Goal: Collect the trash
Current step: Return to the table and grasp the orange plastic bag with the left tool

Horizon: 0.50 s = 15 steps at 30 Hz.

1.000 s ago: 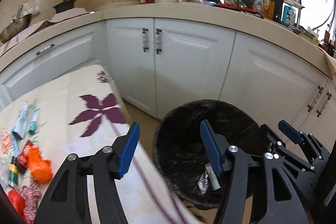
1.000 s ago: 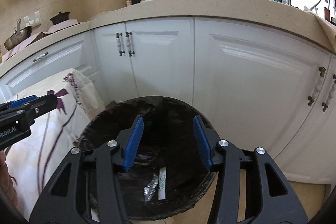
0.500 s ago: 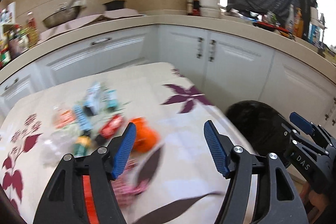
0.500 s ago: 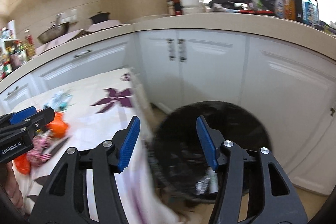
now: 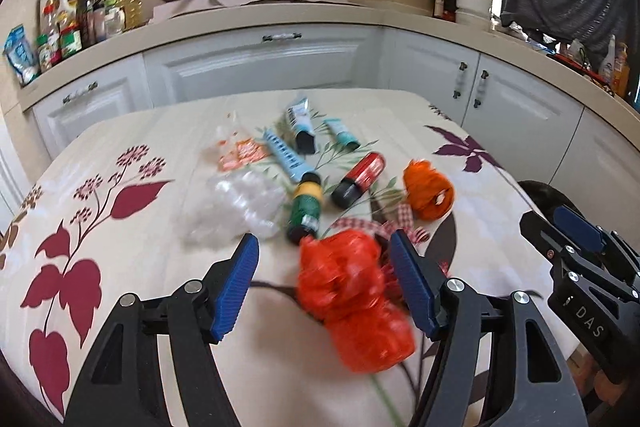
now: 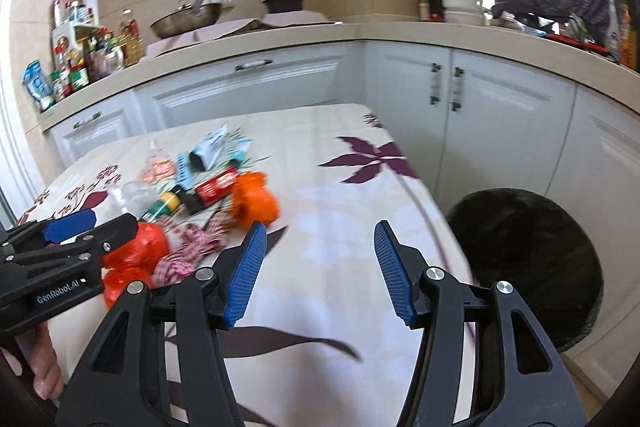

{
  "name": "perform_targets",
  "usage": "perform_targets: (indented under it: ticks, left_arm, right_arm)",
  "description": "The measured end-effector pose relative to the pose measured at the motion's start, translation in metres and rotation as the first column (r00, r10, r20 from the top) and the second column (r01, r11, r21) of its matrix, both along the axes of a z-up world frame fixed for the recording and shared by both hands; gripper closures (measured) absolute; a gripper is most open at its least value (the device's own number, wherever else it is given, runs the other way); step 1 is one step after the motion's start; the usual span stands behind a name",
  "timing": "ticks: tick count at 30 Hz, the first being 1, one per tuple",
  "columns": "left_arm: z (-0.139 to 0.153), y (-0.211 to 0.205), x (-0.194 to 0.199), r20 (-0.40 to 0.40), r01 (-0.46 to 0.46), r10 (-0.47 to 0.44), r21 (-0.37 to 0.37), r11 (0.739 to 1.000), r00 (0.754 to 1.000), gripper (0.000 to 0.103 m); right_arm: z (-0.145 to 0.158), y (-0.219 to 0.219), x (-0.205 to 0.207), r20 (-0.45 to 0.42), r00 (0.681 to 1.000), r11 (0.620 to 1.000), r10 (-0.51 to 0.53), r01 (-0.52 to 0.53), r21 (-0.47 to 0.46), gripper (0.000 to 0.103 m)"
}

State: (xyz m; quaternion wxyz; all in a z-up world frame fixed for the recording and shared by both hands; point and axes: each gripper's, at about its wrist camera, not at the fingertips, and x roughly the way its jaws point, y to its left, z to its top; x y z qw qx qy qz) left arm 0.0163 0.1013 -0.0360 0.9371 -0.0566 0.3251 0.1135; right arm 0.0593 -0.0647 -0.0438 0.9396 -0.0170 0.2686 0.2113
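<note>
The trash lies in a loose heap on the table [image 5: 132,131], on a floral cloth. Nearest the left gripper [image 5: 324,277] is a red bag [image 5: 352,299], seen between its jaws from the wrist view but not pressed by either pad; the jaws stand apart, released, holding nothing. Just beyond the jaw tips sit a checked ribbon [image 5: 360,225], a green bottle [image 5: 306,211], a red can [image 5: 360,175] and clear plastic [image 5: 240,207]. An orange wad [image 5: 430,191] lies ahead and to the right of the jaws. Farther ahead are blue tubes [image 5: 286,153] and a small orange wrapper [image 5: 242,153].

The right gripper [image 6: 318,273] hangs over bare cloth, jaws apart and empty; the heap is ahead to its left. A black bin [image 6: 528,267] stands on the floor, off the table's edge, to the right of its jaws.
</note>
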Motion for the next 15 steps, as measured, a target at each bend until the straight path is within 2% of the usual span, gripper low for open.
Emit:
perform_targets:
  ticks: [15]
  left_arm:
    - [-0.022, -0.004, 0.004, -0.042, 0.032, -0.033, -0.031, 0.999, 0.999, 0.034]
  right_arm:
    - [-0.009, 0.009, -0.002, -0.032, 0.999, 1.0, 0.019, -0.02, -0.021, 0.048]
